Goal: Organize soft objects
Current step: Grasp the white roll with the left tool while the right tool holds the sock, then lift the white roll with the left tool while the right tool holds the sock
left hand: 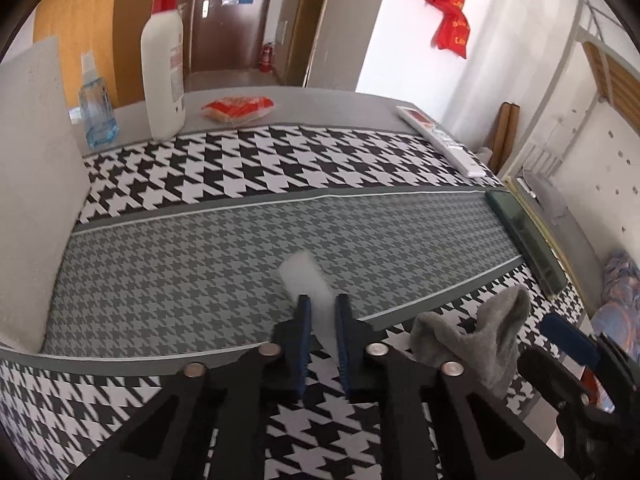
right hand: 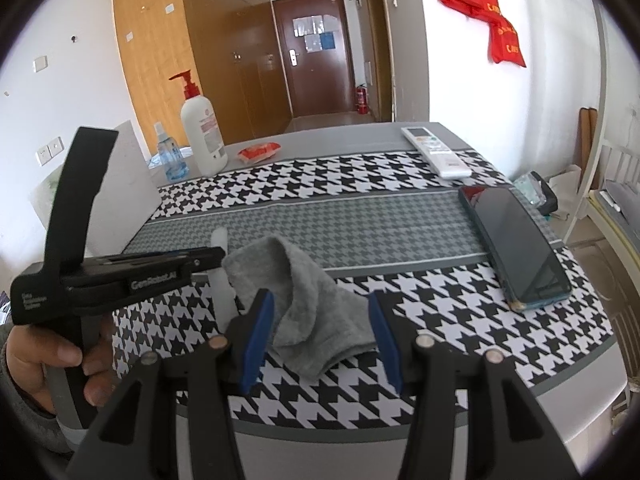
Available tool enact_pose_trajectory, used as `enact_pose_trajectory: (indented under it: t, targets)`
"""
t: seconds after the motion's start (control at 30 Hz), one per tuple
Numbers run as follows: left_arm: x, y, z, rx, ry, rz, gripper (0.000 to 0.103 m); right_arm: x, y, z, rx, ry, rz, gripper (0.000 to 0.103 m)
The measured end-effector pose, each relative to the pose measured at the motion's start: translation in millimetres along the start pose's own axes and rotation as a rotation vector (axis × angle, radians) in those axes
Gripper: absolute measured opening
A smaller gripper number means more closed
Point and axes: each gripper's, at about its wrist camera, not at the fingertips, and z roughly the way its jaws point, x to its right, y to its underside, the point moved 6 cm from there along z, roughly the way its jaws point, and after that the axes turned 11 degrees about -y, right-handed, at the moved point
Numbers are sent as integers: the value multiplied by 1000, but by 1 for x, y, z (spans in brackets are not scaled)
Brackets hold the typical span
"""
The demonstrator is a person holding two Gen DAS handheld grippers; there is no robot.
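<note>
Grey knit sock (right hand: 296,276), crumpled into a raised fold, lying between the pads of the right gripper (right hand: 320,296). Jaws there about half apart and straddling the fabric. Cannot be told whether the pads press the sock or merely flank it, since the cloth hides the contact line.

White soft strip (left hand: 304,276), blurred, pinched between the nearly closed jaws of the left gripper (left hand: 323,300) and projecting forward past the tips. Clenched narrow probably because the strip is thin and limp. Held just left of the sock, seemingly so that both pieces can be brought together.

Hand (right hand: 40,356) wrapped round the left gripper's handle, at the left edge of the right wrist view.

Counts:
- Soft items: two, one white and one grey.
- Grippers: two.
- Beyond the jaws on the houndstooth cloth (left hand: 200,272):
  - One phone (right hand: 516,248), right of the right jaws.
  - One remote (right hand: 436,152), farther ahead.
  - One pump bottle (left hand: 164,76).
  - One spray bottle (left hand: 96,112).
  - One red packet (left hand: 238,108).
</note>
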Motion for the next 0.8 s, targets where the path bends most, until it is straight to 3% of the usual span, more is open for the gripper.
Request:
enact_pose_trajectory:
  t: [0.2,0.47,0.53,0.57,0.6,0.67,0.73,0.8]
  targets:
    - [-18,-3,-20,43,-33,38,4,-5,0,5,-6,-10,-9,54]
    - [-37,5,-22,-20,-46,-6,5,-8,-2,6,-2,-21,-16,54]
    - [-34,10,-21,-40,-49,-8,11,-7,-1,7,-7,-15,-17,54]
    - [-30,12,-21,-48,-41,-9,22,-6,-1,8,-9,-14,-18,54]
    - [-27,14,-21,-52,-32,-10,39,-6,-1,8,-9,-14,-19,54]
    - [-21,17,-21,-39,-40,0,55,-4,-2,9,-11,-12,-18,54]
    - [-16,19,-19,-30,-58,11,55,-3,-2,9,-11,-15,-18,55]
    - [-14,21,-12,-59,-56,1,55,-4,-3,11,-12,-21,-23,64]
